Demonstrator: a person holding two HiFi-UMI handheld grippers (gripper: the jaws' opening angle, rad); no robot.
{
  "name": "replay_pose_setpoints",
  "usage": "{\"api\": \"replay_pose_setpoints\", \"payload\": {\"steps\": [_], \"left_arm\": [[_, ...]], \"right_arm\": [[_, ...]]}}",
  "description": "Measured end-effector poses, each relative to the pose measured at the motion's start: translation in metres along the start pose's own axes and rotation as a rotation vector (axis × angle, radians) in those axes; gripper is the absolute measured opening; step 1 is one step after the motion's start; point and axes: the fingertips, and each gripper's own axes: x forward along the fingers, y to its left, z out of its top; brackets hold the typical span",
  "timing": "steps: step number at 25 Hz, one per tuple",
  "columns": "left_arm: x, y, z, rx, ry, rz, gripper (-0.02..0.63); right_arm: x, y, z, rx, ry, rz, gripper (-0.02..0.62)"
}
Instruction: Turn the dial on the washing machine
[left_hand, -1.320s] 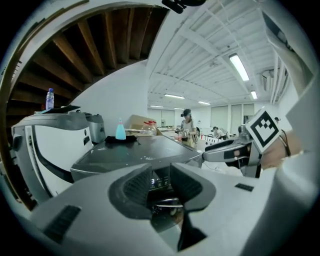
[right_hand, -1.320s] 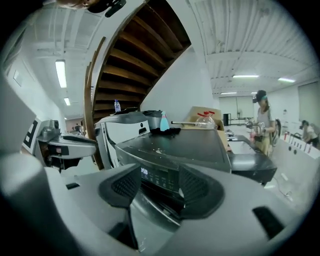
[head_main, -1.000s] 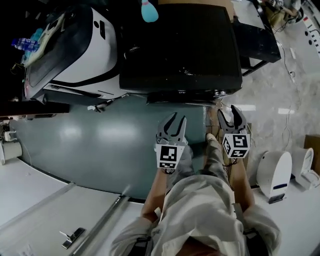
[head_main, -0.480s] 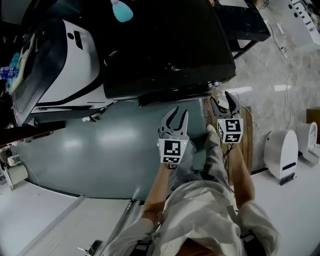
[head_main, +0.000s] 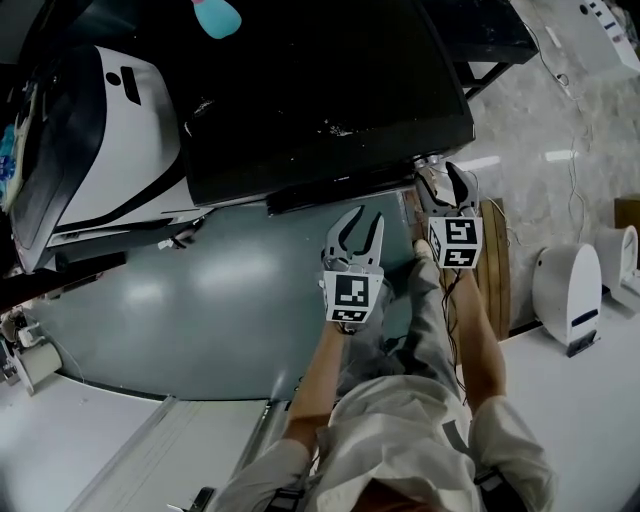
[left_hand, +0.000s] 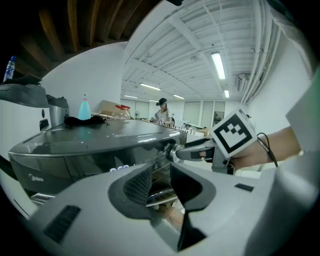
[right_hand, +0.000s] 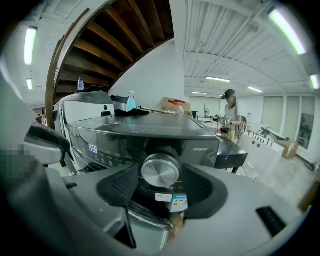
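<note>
A dark grey washing machine fills the top of the head view. Its round silver dial sits on the front panel near the right corner. My right gripper is open, one jaw on each side of the dial, with a small gap on both sides. From above, the right gripper reaches the machine's front right corner. My left gripper is open and holds nothing, just short of the front panel. In the left gripper view, the left gripper faces the panel, and the right gripper touches the dial's edge.
A white washing machine stands to the left of the dark one. A blue bottle rests on the dark lid. A lit display glows on the panel. A white appliance and a wooden board are at the right. A person stands far behind.
My right gripper has moved forward to the machine's front right corner and now straddles the dial. The left gripper has edged closer to the panel.
</note>
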Motion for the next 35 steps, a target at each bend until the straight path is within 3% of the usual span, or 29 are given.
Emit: {"api": "replay_pose_setpoints", "payload": {"steps": [10,20,35], "left_arm": [[0.014,-0.004,-0.001,0.01,0.002,-0.013,0.121],[0.017,-0.007,0.001,0.004,0.011,0.001,0.121],[0.027,-0.014,0.008,-0.001,0.027,0.022,0.121]], "right_arm": [[0.017,-0.001,-0.006,0.063,-0.006,0.003,0.265],[0.015,-0.006,-0.01,0.309,-0.047,0.091,0.261],[0.015,-0.011,-0.013,0.571,-0.073,0.206,0.261]]}}
